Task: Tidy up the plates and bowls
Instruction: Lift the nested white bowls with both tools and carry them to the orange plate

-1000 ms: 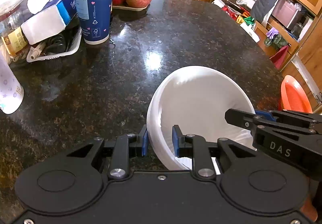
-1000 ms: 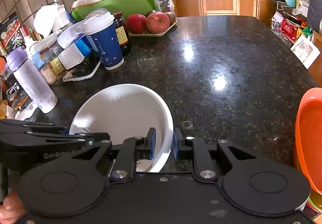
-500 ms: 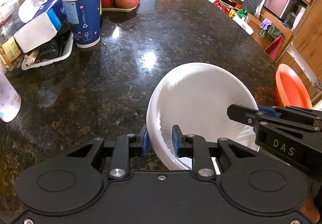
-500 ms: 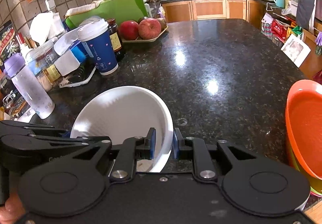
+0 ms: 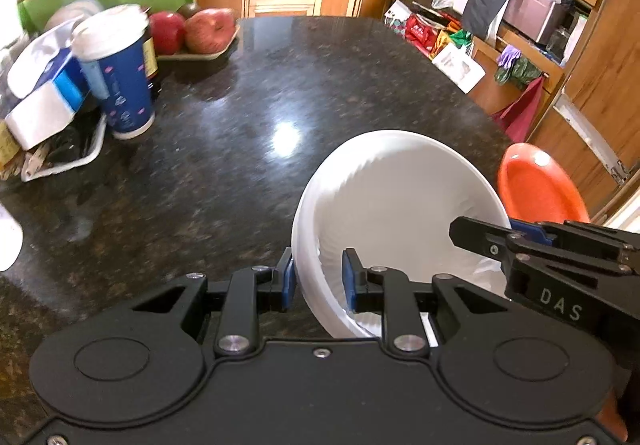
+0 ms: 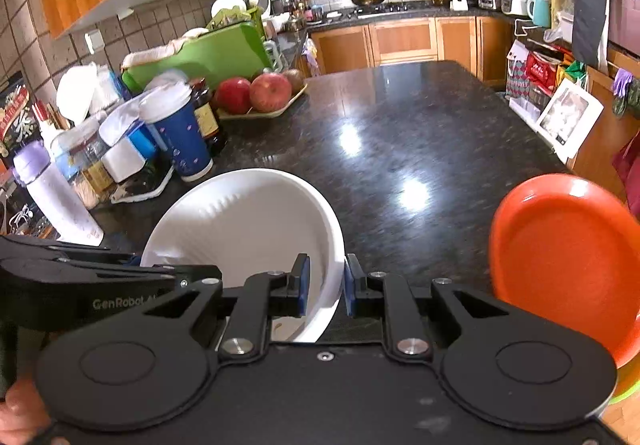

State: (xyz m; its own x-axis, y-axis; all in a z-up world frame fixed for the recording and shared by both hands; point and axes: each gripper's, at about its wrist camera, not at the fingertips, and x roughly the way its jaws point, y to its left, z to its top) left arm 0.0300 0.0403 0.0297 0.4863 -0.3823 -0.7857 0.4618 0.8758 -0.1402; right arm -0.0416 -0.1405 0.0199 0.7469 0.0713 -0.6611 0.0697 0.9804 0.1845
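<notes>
A large white ribbed bowl (image 5: pixel 400 205) hangs tilted above the dark granite counter (image 5: pixel 248 117), carried by both grippers. My left gripper (image 5: pixel 316 277) is shut on the bowl's left rim, one blue pad on each side of the wall. My right gripper (image 6: pixel 324 283) is shut on the bowl's (image 6: pixel 248 221) right rim the same way. The right gripper (image 5: pixel 516 233) also shows in the left wrist view, clamped on the far rim. An orange plate (image 6: pixel 564 257) lies at the counter's right end, on top of other plates, to the right of the bowl.
Along the counter's left side stand a blue paper cup (image 6: pixel 178 137), a tissue pack (image 5: pixel 44 101), a white and purple bottle (image 6: pixel 52 193) and a tray of apples (image 6: pixel 260 95). A green board (image 6: pixel 204 53) leans behind them. Cabinets (image 5: pixel 600 93) line the right.
Both grippers have lifted the bowl and carried it back from the counter's clutter. More of the kitchen shows above, and the orange plate has come further into view on the right.
</notes>
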